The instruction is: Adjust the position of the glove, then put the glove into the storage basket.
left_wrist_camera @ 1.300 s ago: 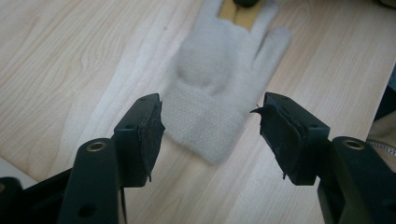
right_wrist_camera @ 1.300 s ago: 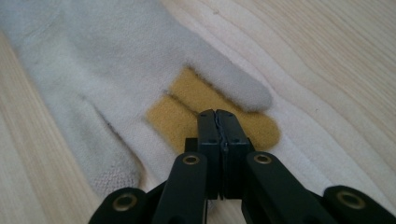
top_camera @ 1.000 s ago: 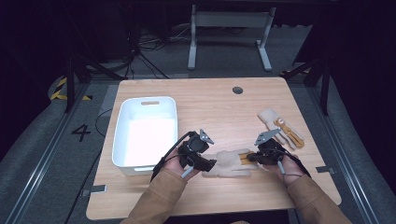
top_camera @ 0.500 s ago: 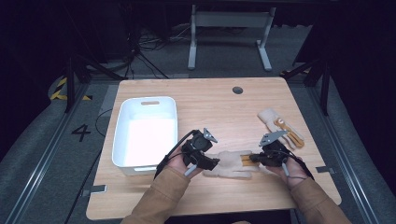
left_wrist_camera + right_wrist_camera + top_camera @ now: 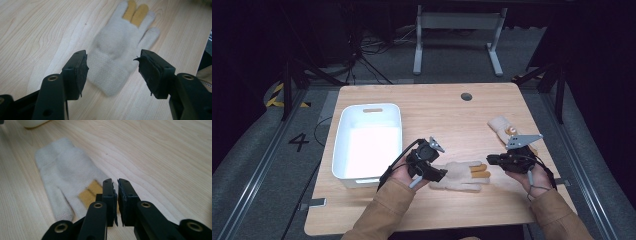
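A cream knit glove with two yellow fingers lies flat on the wooden table, cuff toward the left. My left gripper stands open over the cuff; in the left gripper view the cuff lies between the spread jaws, with the gripper just above it. My right gripper is shut with nothing in it, just right of the glove's fingertips. In the right gripper view that gripper hovers over the yellow fingers of the glove.
A white plastic bin stands at the left of the table, close to my left hand. A second cream glove lies at the right, behind my right gripper. A round cable hole sits near the far edge.
My right gripper has drawn back a little to the right and up, off the glove's fingertips. The left gripper has stayed at the cuff. The glove now lies flat.
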A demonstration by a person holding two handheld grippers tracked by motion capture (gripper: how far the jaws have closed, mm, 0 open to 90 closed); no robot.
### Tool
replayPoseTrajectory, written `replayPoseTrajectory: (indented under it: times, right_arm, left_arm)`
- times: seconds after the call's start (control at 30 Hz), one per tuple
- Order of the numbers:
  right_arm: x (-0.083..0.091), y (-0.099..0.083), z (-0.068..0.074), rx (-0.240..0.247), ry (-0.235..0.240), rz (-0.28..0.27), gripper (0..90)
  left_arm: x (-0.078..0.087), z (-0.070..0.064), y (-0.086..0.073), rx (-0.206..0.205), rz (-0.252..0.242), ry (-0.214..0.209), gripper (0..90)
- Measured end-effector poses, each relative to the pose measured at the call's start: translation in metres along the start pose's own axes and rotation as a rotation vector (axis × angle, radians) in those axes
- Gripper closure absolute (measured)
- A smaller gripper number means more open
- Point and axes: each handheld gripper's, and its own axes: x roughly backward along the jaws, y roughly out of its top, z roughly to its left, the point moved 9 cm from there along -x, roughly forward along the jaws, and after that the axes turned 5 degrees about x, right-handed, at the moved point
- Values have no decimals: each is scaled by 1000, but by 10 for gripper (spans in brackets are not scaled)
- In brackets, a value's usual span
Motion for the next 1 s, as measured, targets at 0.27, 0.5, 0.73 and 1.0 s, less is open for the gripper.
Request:
replayPoseTrajectory:
  times: [0.27,0.5,0.73,1.0]
  right_arm:
    - [15,4,-14,-48,-52,-59,805]
    - [31,4,-30,-95,-112,-87,776]
    - [41,5,-48,-138,-152,-105,759]
    - [40,3,-78,-220,-215,-98,676]
  left_arm:
    - [-1,0,-1,1,3,-2,403]
    - [1,2,-2,7,5,0,403]
    - [4,4,-8,25,3,10,403]
    - [12,4,-18,27,-9,-2,398]
